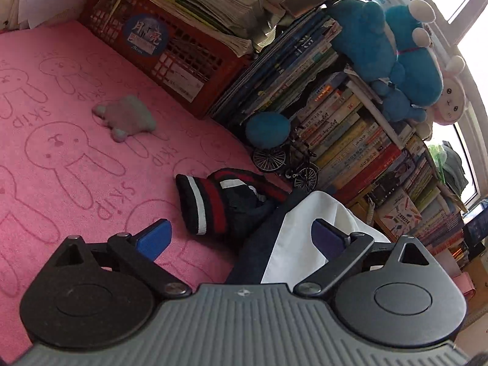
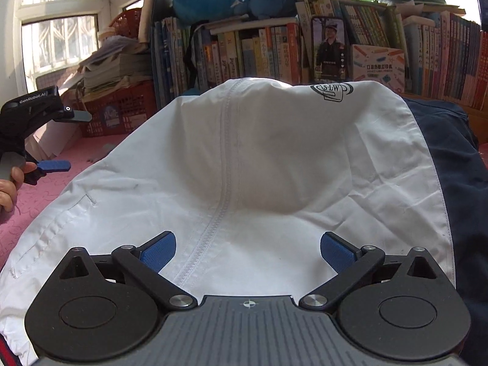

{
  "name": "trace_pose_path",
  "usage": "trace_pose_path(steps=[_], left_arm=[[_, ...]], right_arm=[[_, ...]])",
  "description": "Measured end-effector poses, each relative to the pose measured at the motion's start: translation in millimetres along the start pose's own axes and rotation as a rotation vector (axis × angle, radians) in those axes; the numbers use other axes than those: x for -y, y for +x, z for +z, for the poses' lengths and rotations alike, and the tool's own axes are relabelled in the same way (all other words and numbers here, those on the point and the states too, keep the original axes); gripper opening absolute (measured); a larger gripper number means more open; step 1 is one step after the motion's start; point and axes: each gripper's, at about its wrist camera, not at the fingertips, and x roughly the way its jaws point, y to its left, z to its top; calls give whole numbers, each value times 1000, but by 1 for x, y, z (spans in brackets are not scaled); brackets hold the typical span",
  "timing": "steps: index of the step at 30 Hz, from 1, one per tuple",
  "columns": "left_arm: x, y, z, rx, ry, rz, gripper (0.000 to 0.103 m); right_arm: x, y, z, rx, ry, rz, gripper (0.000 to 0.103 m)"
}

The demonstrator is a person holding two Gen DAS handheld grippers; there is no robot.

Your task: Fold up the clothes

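Note:
A white and navy jacket [image 2: 259,164] lies spread on the pink rabbit-print blanket [image 1: 61,152], its white panel with a small printed logo [image 2: 331,91] facing up. Its striped navy, red and white cuff end [image 1: 210,207] is bunched beside the white panel [image 1: 305,244] in the left wrist view. My left gripper [image 1: 241,238] hovers open over the blanket at the jacket's edge, nothing between its blue pads. The right gripper [image 2: 248,251] is open low over the white panel, holding nothing. From the right wrist view, the left gripper [image 2: 55,140] shows at far left in a hand.
A small grey cloth [image 1: 125,117] lies on the blanket farther out. A red plastic crate [image 1: 170,61] with papers, stacked books [image 1: 350,140], a miniature bicycle [image 1: 286,164] and blue plush toys [image 1: 393,58] crowd the blanket's far side. A bookshelf [image 2: 305,48] backs the jacket.

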Motion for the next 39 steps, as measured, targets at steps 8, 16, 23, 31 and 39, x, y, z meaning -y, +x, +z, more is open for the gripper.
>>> trace_pose_path(steps=[8,16,23,31,39], left_arm=[[-3,68,16,-56,-51,130,93],[14,86,20,-61,-15,207,81],[-1,82,20,-64,-106,144,33],[10,55,43,-6,-44,103,2],[9,3,105,97,49,77,2]], right_arm=[[10,0,-1,-13,58,22,102],[13,4,0,-35,85,39,102],[16,4,1,-36,108,47,102],[17,3,1,-34,122,45,102],[18,3,1,-36,131,41,102]])
